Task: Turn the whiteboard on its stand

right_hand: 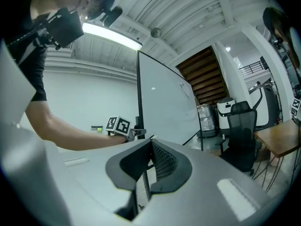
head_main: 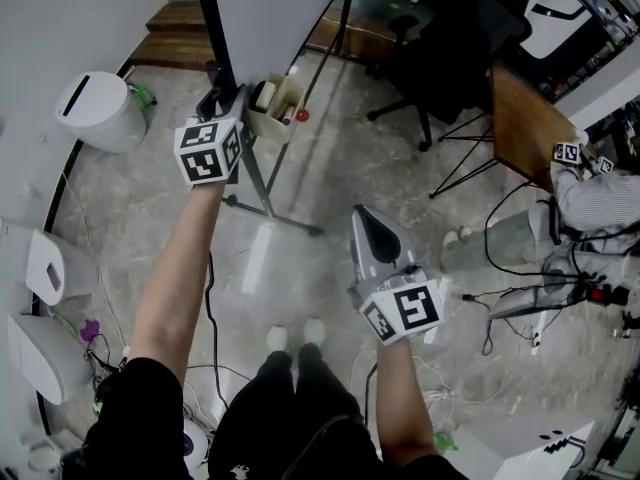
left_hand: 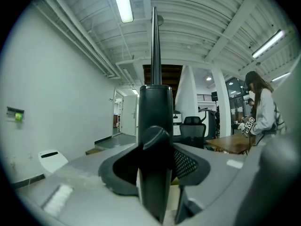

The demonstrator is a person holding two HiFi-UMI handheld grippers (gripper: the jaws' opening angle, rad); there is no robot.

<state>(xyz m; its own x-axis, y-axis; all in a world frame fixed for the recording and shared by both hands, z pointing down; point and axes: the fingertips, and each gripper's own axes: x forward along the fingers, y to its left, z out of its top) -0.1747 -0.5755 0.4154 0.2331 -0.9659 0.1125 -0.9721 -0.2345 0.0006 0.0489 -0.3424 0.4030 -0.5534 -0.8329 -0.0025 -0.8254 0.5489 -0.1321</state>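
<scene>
The whiteboard (head_main: 270, 18) stands on its wheeled stand (head_main: 272, 208), seen edge-on from above, with a small tray of markers (head_main: 275, 106) at its lower edge. My left gripper (head_main: 225, 103) is at the black side post (head_main: 213, 28) of the frame. In the left gripper view that post (left_hand: 154, 55) and its black knob (left_hand: 155, 138) fill the space between the jaws, which are shut on them. My right gripper (head_main: 372, 233) hangs over the floor, well clear of the board, jaws together with nothing in them. The right gripper view shows the board (right_hand: 162, 102) ahead.
A white bin (head_main: 100, 108) and white units (head_main: 50, 268) stand at the left. A black office chair (head_main: 450, 58) and a wooden table (head_main: 530, 128) are at the right, with another person (head_main: 600, 193) beside it. Cables (head_main: 520, 298) trail over the floor.
</scene>
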